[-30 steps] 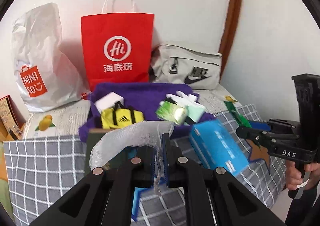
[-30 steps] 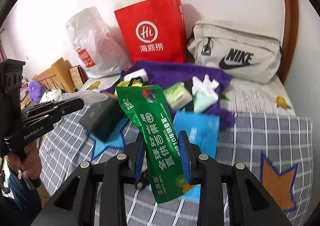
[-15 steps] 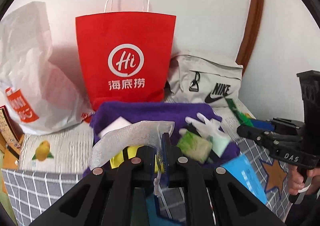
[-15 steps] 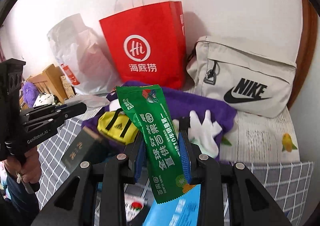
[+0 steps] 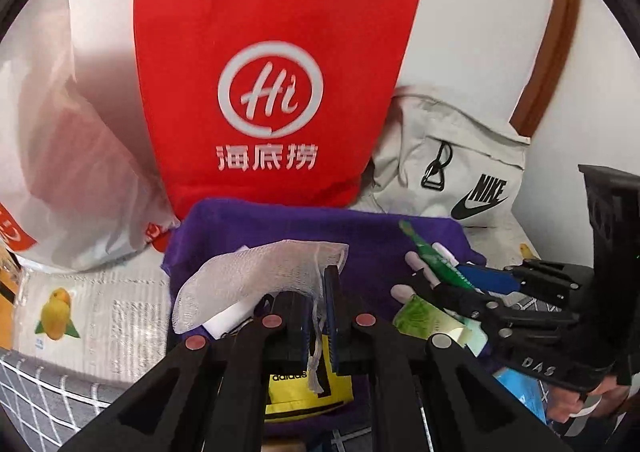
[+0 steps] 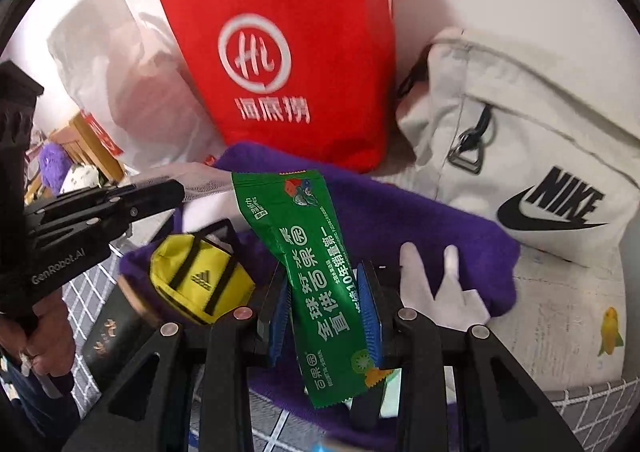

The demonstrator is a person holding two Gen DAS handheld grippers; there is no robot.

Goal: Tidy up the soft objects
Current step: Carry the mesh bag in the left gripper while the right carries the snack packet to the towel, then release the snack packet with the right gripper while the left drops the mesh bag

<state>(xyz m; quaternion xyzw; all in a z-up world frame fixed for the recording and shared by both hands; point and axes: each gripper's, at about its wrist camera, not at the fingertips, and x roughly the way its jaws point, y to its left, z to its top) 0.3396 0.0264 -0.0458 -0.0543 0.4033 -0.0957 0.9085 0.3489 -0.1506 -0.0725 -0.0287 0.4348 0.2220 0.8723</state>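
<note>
My left gripper point(image 5: 318, 316) is shut on a white mesh pouch point(image 5: 256, 280) and holds it above the purple towel point(image 5: 320, 224). My right gripper point(image 6: 326, 308) is shut on a green snack packet point(image 6: 312, 264), held upright over the same towel point(image 6: 400, 208). It shows at the right of the left wrist view point(image 5: 472, 284) with the packet point(image 5: 432, 256). On the towel lie a yellow adidas pouch point(image 6: 200, 276), a white glove point(image 6: 440, 292) and a green tissue pack point(image 5: 424, 320). A red paper bag point(image 5: 272, 92) stands just behind the towel.
A beige Nike bag point(image 6: 540, 156) leans on the wall at the right. A white plastic shopping bag point(image 5: 60, 180) stands left of the red bag. A dark box point(image 6: 112, 336) lies at the towel's left edge. A blue pack point(image 5: 520, 388) lies on the checked bedspread point(image 5: 48, 392).
Both grippers have moved forward towards the red bag, which now fills more of both views. The towel and its items are closer beneath them. Both grips are unchanged.
</note>
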